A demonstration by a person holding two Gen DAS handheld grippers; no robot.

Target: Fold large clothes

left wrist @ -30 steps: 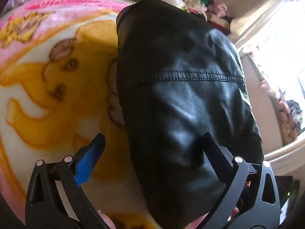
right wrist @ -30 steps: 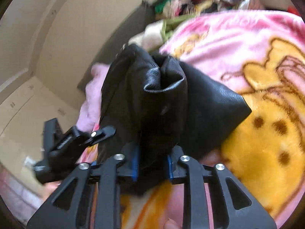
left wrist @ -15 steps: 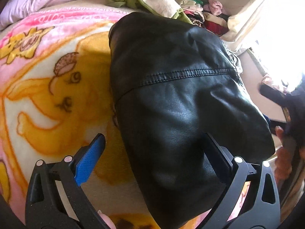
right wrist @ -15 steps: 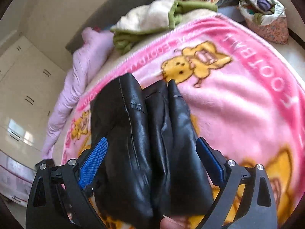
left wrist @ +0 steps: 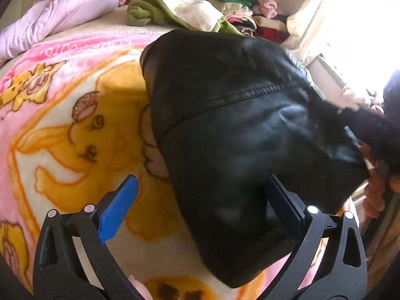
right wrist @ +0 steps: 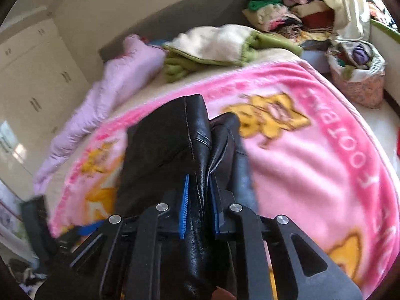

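Note:
A black leather jacket (left wrist: pixel 237 125) lies folded lengthwise on the pink cartoon blanket (left wrist: pixel 62 130). My left gripper (left wrist: pixel 200 195) hovers open over its near end, the blue pad over the blanket and the other finger over the leather, gripping nothing. In the right wrist view the jacket (right wrist: pixel 162 145) runs away from me, and my right gripper (right wrist: pixel 198 200) is closing, its blue pads pressing on a raised fold of the leather along the near edge. A hand (left wrist: pixel 375 195) and a dark blurred shape show at the jacket's right corner in the left wrist view.
A lilac quilt (right wrist: pixel 120 80) and a green and cream garment (right wrist: pixel 215 45) lie at the far end of the bed. Stacked clothes (right wrist: pixel 287 17) sit behind them. A floral basket (right wrist: pixel 357 75) stands at the right. White cupboards (right wrist: pixel 30 75) line the left wall.
My right gripper let go of the bunched jacket, opened wide above it, then shut on a fold. The left gripper stays open and has drawn back a little, showing more of the bed.

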